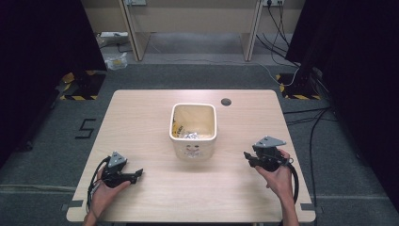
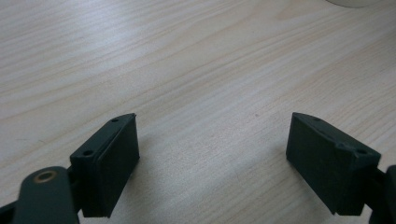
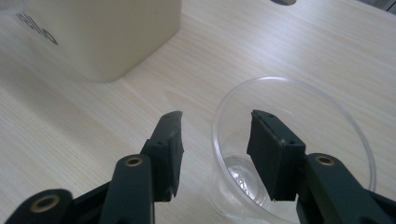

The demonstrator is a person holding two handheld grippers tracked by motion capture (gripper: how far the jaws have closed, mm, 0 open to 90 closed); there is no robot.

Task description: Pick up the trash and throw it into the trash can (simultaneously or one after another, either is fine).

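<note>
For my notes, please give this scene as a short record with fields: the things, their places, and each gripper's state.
surface: light wooden table
container: cream square plastic bin, table middle, crumpled bits inside
cup: clear round plastic cup, upright
right gripper: one jaw inside the cup, one outside, straddling the rim, pads not yet pressing
left gripper: open over bare table, nothing between the jaws

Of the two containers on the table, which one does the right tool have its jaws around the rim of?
The clear plastic cup: one jaw of the right tool stands inside it, the other outside its rim. The cream bin stands apart, opaque and square.
</note>
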